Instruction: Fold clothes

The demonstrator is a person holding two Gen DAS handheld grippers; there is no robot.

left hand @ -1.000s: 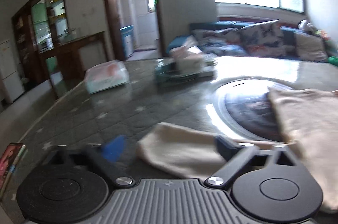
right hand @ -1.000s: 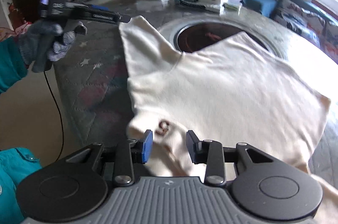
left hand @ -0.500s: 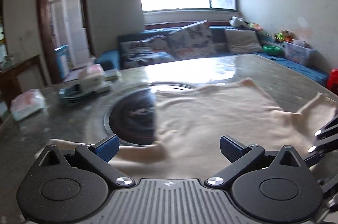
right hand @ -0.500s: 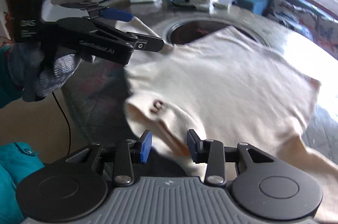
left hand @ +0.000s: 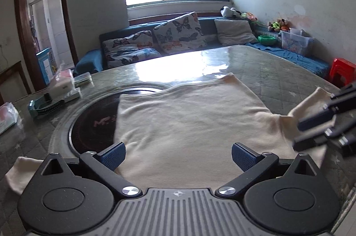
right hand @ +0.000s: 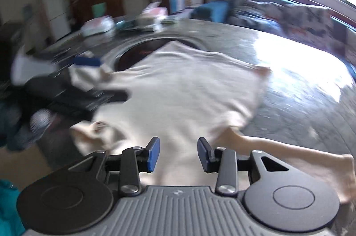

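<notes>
On the round stone-patterned table (left hand: 278,71) a cream long-sleeved shirt (left hand: 189,120) lies spread flat, its upper body covering part of the dark circular inset (left hand: 93,120) at the table's middle; at the far left of the left wrist view one sleeve (left hand: 20,171) trails off toward the table edge, with a tissue pack (left hand: 6,118) and a small pile of boxes (left hand: 62,89) well behind it; the left gripper (left hand: 178,154) hovers low over the shirt's near edge, its blue-padded jaws spread wide with nothing between them; further right the right gripper (left hand: 320,122) reaches in from the side beside the other sleeve (left hand: 311,102). In the right wrist view, badly blurred, the right gripper (right hand: 178,153) stands with a clear gap between its pads, over the cloth near the neckline; it seems to hold nothing, though the smear makes contact hard to judge; the right-hand sleeve (right hand: 300,156) runs along the table beside it.
</notes>
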